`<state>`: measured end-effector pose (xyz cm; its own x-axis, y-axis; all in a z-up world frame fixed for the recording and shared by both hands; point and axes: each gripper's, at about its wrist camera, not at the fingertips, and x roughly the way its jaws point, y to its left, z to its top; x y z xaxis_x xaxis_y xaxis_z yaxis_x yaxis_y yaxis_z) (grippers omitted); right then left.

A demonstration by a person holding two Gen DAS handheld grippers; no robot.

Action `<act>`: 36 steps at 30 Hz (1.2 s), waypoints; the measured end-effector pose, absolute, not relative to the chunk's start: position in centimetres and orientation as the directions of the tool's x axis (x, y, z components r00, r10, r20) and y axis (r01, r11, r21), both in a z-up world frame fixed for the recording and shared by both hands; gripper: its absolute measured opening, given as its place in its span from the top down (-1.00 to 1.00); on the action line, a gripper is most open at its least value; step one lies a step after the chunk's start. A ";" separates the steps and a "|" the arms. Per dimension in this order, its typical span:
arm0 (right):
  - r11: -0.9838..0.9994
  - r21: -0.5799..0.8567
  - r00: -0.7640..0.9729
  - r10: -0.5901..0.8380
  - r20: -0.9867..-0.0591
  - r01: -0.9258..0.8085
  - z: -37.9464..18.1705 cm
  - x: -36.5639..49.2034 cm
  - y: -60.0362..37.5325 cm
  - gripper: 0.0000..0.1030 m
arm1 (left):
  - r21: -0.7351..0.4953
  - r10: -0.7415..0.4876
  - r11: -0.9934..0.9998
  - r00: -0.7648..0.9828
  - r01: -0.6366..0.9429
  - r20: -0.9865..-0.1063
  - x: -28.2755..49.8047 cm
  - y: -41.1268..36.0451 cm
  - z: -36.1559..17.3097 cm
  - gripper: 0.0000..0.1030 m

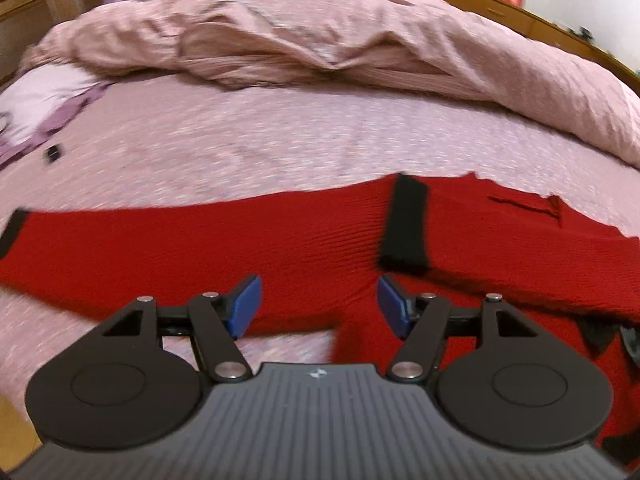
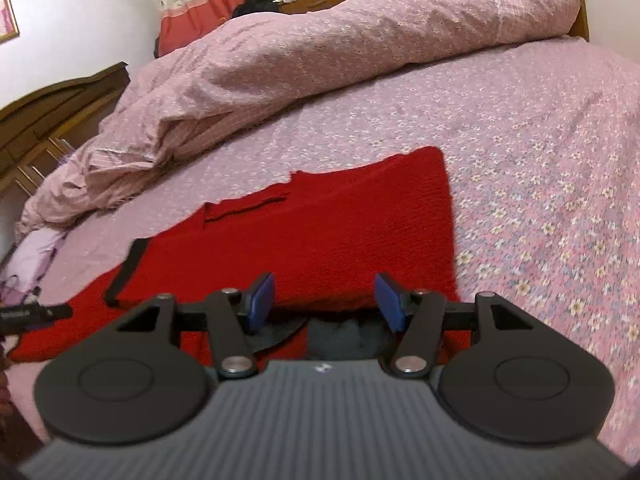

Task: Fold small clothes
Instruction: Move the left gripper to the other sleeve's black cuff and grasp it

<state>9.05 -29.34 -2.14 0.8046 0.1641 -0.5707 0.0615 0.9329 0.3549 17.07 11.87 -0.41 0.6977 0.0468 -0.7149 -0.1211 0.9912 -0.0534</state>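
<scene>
Right now both sets of blue fingers [image 1: 246, 306] stand apart, gripping nothing: the left gripper [image 1: 320, 306] and right gripper [image 2: 325, 302] hover over the red sweater [image 2: 320, 232], partly folded on the bed [image 2: 540, 140]. Next, pinch the near edge evenly with both, avoiding the black cuff [image 1: 404, 226].

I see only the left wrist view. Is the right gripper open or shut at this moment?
Observer: Open. The right gripper has nothing between its pads.
Operator: Over which part of the sweater is it?
Observer: Over the near edge of the sweater.
Operator: Does the sweater's right side lie flat?
Observer: Yes. Its right edge runs straight and flat on the sheet.
</scene>
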 end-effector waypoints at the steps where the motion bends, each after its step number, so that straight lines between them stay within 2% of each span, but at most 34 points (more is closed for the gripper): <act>1: 0.931 0.360 0.805 0.170 -0.569 0.058 -1.9 8.7 -29.1 -0.13 | -0.042 0.071 0.989 0.697 -0.144 -0.714 16.5 12.6 -0.5 -0.35; 6: 0.936 0.350 0.795 0.191 -0.576 0.029 -1.3 7.1 -27.5 -0.13 | -0.029 0.164 0.963 0.666 -0.269 -0.727 14.2 16.8 -1.5 -0.35; 19: 0.964 0.261 0.753 0.135 -0.644 0.050 -2.1 3.7 -25.3 -0.13 | -0.300 0.187 0.784 0.667 -0.544 -0.722 12.1 25.3 -4.0 -0.36; 25: 0.966 0.247 0.726 0.117 -0.677 0.075 -3.1 3.3 -25.1 -0.13 | -0.346 0.201 0.745 0.687 -0.570 -0.698 12.9 26.2 -4.9 -0.37; 28: 0.967 0.243 0.717 0.115 -0.688 0.078 -3.5 3.1 -24.9 -0.13 | -0.358 0.205 0.742 0.700 -0.567 -0.684 13.5 26.4 -5.1 -0.48; 36: 0.965 0.242 0.698 0.106 -0.708 0.098 -4.6 2.8 -25.0 -0.12 | -0.321 0.246 0.761 0.709 -0.563 -0.661 15.6 26.9 -5.6 -0.52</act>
